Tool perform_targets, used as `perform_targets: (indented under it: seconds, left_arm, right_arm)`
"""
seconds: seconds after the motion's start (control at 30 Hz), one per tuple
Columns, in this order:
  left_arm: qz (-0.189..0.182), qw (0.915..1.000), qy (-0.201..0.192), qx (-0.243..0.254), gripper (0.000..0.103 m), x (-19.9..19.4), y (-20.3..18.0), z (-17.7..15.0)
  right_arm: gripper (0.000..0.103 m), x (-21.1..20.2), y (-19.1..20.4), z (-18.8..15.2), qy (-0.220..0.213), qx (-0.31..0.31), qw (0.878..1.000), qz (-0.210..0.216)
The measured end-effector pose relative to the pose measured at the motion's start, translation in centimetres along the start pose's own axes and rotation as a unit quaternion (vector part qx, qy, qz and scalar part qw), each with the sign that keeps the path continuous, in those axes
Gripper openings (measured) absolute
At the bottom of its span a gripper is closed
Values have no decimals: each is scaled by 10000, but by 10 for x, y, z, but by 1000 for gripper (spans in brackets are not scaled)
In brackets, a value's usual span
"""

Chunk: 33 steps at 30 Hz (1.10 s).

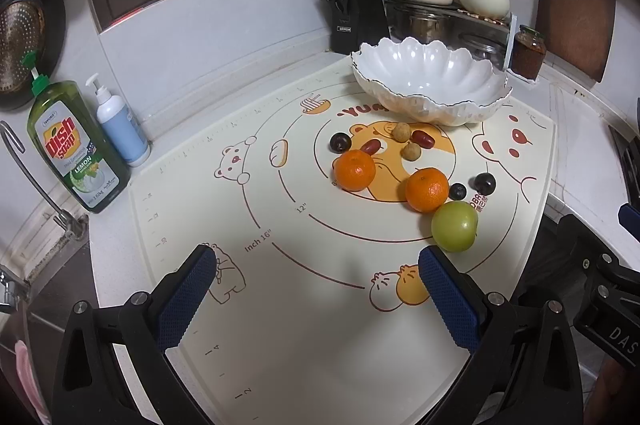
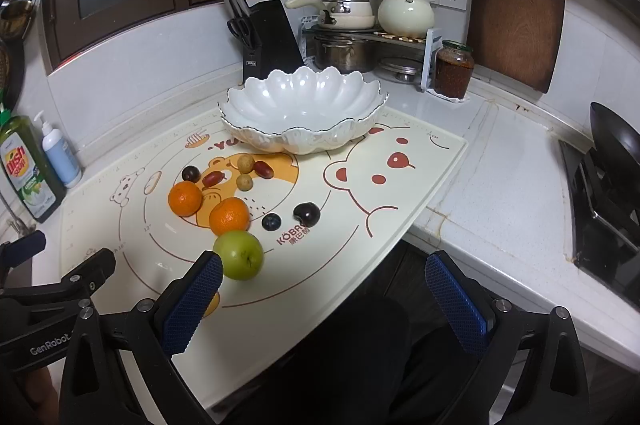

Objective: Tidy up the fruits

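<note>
Left gripper (image 1: 316, 265): my jaws stand wide apart, holding nothing, above the mat (image 1: 320, 325).
Right gripper (image 2: 324, 271): my jaws gape wide too, at the mat's near edge.
Green apple (image 2: 238, 254): just beside my right gripper's left finger, possibly touching.
Oranges (image 1: 355, 170): two, mid-mat.
Small fruits: scattered near the white bowl (image 2: 304, 105), which holds no fruit.

White scalloped bowl (image 2: 304, 105), two orange mandarins (image 1: 354, 170), green apple (image 2: 238, 254), cream bear-printed mat (image 2: 400, 193), blue-dimpled finger pads (image 1: 188, 301).
</note>
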<state>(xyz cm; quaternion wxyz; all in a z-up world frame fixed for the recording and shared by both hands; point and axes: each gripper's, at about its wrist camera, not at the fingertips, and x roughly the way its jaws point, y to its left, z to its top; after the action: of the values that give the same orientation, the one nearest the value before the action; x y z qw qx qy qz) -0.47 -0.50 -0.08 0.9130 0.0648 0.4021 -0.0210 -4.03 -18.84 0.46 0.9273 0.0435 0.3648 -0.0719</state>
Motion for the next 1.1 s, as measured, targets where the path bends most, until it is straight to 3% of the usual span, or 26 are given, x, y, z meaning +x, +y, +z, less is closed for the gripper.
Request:
perform_targets:
  seconds: [0.63,1.1]
  left_arm:
    - [-18,10000,38,-7,103,5,-1,-3]
    - [-140,9992,339,-126,103,37,13,-6]
  right_arm:
    - [103,3,1,-2,15,-5,10000,-6]
    - [103,33,19,-7,316,-156,9994,56]
